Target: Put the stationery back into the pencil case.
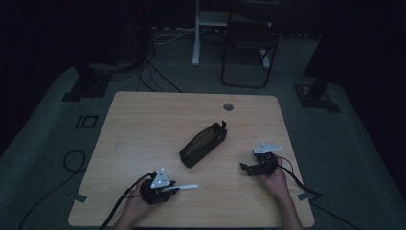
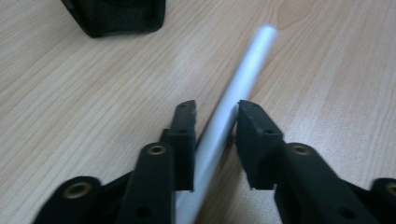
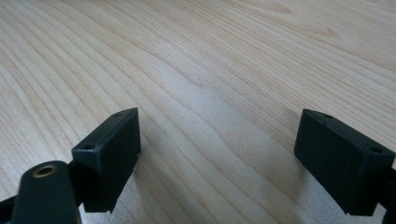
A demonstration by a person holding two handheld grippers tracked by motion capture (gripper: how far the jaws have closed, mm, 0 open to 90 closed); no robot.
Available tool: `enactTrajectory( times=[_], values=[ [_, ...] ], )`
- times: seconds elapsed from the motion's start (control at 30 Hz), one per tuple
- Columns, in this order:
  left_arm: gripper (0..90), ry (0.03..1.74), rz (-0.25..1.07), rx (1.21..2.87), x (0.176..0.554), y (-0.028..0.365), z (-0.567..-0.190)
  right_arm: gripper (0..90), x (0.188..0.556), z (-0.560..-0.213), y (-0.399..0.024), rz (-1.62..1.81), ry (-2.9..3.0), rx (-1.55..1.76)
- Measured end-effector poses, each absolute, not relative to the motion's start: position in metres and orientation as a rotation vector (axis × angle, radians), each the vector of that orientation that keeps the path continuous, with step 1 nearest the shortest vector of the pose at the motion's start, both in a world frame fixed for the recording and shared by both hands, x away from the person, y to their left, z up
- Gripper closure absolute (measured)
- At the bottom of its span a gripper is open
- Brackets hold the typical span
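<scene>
The left gripper (image 2: 215, 114) is pinching the slim white plastic pen (image 2: 236, 93) off-centre at lower frame, risking pivot and slip, while the right gripper (image 3: 219, 158) is gaping empty.

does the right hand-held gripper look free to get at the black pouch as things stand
Probably yes. The right hand-held gripper stands open and empty, and bare table lies between it and the black pouch. The left hand-held gripper, around the white pen, sits off to the side.

white pen (image 2: 233, 100) tip blurred (rear cut off)
</scene>
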State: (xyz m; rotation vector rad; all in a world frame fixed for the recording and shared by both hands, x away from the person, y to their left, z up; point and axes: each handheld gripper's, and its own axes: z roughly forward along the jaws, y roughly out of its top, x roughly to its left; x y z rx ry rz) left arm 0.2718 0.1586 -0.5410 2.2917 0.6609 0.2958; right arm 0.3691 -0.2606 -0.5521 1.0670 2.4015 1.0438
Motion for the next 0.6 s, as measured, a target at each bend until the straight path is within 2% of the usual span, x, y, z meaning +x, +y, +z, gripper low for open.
enactTrajectory(
  times=[0.13, 0.6],
  values=[
    [78.0, 0.674, 0.298, 2.288, 0.2732, 0.1597, -0.5408, 14.2, 0.3691, -0.5521, -0.2606, 1.044, 2.401, 1.067],
    [77.9, 0.697, 0.293, 2.279, 0.2704, 0.1683, -0.541, 14.2, 0.3691, -0.5521, -0.2606, 1.044, 2.401, 1.067]
  ],
)
